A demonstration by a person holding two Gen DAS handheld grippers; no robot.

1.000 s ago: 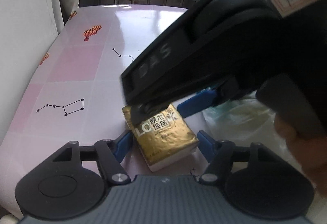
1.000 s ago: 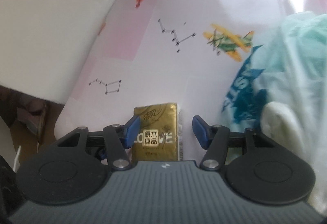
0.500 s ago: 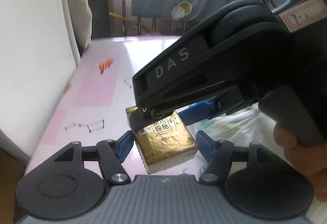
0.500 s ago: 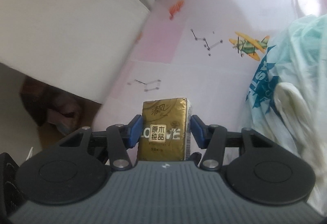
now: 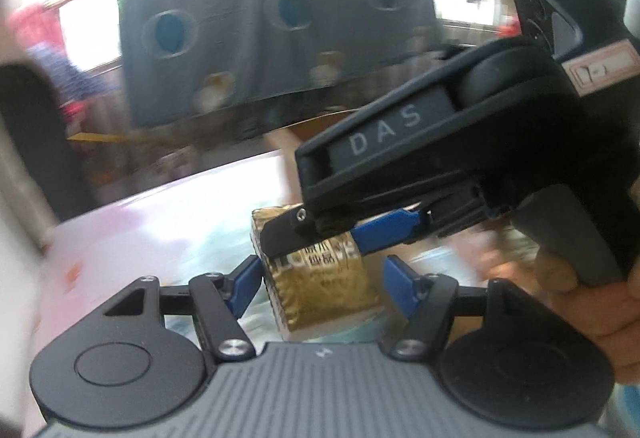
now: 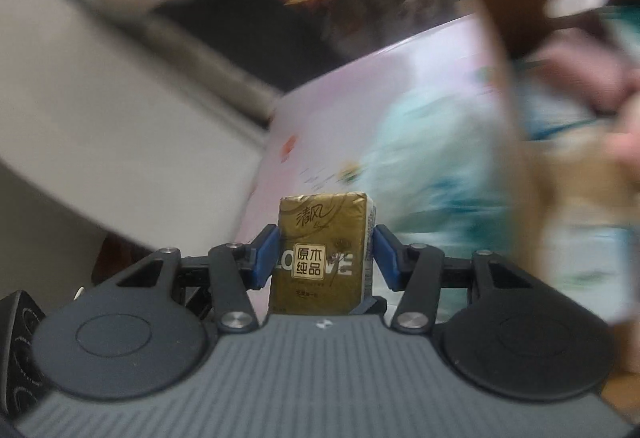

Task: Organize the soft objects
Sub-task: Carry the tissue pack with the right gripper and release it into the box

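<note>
A gold tissue pack (image 6: 320, 238) with Chinese print stands upright between the blue fingers of my right gripper (image 6: 324, 258), which is shut on its two sides. In the left wrist view the same pack (image 5: 320, 290) hangs above the table, pinched from above right, under the right gripper's black housing (image 5: 440, 126). My left gripper (image 5: 324, 286) is open around the pack. Its left finger (image 5: 248, 286) is at the pack's edge, and its right finger (image 5: 400, 290) stands clear of it.
Below lies the pink table cover (image 5: 160, 222) with small prints. A pale teal plastic bag (image 6: 440, 166) lies on its right part, with a blurred brown box (image 6: 516, 110) beyond. A blue spotted cloth (image 5: 280, 38) hangs behind. A hand (image 5: 616, 298) grips the right handle.
The right gripper closed on the pack and lifted it off the table. Both grippers rose and swung together toward the table's far end; the background is now blurred.
</note>
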